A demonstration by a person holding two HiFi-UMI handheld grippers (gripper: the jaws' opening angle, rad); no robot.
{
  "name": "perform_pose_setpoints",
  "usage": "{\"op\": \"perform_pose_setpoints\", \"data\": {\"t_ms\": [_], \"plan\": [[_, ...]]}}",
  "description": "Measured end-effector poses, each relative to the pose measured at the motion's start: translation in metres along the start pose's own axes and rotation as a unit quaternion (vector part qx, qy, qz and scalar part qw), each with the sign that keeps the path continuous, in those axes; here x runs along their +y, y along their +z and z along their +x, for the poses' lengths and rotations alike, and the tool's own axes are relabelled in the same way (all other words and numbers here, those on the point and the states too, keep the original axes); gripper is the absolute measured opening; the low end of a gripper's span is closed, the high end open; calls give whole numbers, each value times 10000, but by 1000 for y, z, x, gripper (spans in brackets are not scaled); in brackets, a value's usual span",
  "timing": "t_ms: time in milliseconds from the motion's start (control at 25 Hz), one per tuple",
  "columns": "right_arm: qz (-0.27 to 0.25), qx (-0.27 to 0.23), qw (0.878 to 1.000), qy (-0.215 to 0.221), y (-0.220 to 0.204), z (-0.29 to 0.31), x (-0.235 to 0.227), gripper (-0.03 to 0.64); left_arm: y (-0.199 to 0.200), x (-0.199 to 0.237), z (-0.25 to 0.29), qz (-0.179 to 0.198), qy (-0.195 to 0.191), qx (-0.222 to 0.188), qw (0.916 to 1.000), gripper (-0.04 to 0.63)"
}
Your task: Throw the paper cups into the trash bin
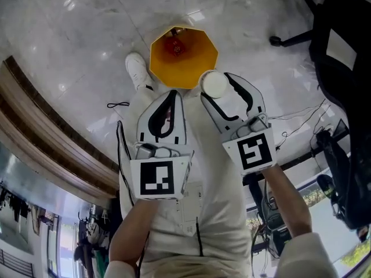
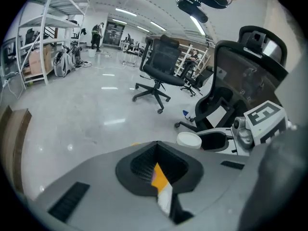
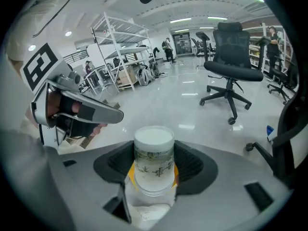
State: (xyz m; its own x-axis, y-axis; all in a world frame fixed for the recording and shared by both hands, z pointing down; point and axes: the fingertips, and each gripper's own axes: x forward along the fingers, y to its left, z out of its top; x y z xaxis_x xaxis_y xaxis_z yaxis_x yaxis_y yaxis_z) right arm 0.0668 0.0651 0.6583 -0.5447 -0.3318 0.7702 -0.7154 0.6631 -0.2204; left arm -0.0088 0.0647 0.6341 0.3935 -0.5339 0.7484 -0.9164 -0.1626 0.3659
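Note:
The orange eight-sided trash bin stands on the floor below me, with something red at its bottom. My right gripper is shut on a white paper cup, which hangs just off the bin's near right rim. In the right gripper view the cup stands upside down between the black pads, its printed wall showing. My left gripper hovers beside it to the left, at the bin's near edge, shut with nothing in it. The left gripper view shows a sliver of orange through its closed jaws and the cup to the right.
A white shoe rests left of the bin. A black office chair and cables lie to the right. A curved wooden edge runs along the left. More chairs and shelving stand farther off.

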Motion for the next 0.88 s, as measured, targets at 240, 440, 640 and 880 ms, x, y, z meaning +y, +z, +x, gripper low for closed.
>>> {"op": "perform_pose_setpoints", "data": {"t_ms": [240, 440, 640, 880], "plan": [[-92, 157, 9998, 100, -24, 43, -1, 263, -36, 29, 38, -197, 211, 51, 9996, 6], [-32, 226, 9995, 230, -49, 78, -1, 264, -74, 54, 66, -285, 301, 249, 9988, 6], [-3, 301, 9994, 198, -71, 104, -2, 264, -86, 62, 88, -212, 262, 361, 9988, 6], [88, 230, 9996, 145, -86, 127, -3, 264, -120, 74, 106, -491, 326, 778, 9952, 6]]}}
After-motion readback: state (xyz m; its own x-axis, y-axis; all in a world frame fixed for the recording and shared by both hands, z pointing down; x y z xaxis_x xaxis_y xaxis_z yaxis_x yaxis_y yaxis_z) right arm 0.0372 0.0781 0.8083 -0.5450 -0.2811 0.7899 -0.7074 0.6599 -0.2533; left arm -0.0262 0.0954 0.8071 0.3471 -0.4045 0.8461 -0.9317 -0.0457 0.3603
